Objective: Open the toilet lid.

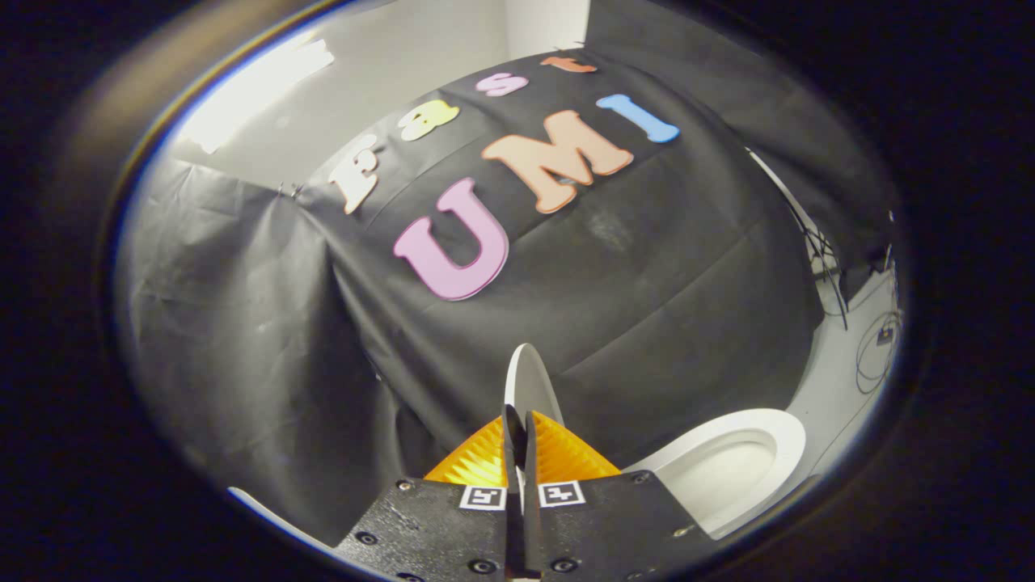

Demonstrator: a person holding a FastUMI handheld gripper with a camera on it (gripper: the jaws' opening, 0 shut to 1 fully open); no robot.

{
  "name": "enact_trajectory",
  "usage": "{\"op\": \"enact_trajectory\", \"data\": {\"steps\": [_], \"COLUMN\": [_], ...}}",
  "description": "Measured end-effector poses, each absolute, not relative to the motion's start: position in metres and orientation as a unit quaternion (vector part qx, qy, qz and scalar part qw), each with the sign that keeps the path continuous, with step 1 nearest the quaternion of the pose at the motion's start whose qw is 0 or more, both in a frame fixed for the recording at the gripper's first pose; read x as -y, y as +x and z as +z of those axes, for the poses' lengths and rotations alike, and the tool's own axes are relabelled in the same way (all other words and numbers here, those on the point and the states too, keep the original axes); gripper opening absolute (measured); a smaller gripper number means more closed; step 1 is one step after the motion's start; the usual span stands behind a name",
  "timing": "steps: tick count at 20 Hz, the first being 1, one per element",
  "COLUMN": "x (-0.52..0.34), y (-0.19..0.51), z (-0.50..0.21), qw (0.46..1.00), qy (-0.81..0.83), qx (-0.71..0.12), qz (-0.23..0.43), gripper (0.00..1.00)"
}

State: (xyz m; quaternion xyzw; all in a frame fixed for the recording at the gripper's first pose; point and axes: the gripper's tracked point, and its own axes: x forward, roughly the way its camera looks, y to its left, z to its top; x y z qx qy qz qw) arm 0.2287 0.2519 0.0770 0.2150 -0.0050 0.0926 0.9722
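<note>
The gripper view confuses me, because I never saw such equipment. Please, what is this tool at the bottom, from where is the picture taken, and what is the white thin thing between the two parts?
There is no robot arm here: a person holds a two-finger gripper in a hand. The camera rides on that gripper and looks forward along its fingers, so they appear at the bottom, and its fisheye lens bends the whole scene round. The thin white thing is the toilet lid, seen edge-on and standing raised; both fingers look pressed on its edge, so the gripper holds it. Beside the fingers lies the white toilet seat around the bowl, already uncovered. Beyond is the booth's black cloth wall, and some cables lie on the pale floor.
</note>
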Motion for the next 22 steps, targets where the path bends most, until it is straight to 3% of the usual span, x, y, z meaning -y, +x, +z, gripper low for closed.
{"op": "enact_trajectory", "data": {"steps": [11, 22], "x": [-0.381, -0.448], "y": [0.226, 0.227], "z": [0.059, 0.037], "qw": [0.983, 0.975], "qy": [0.05, -0.016], "qx": [-0.042, -0.052], "qz": [0.173, 0.213], "gripper": [0.0, 0.0]}}
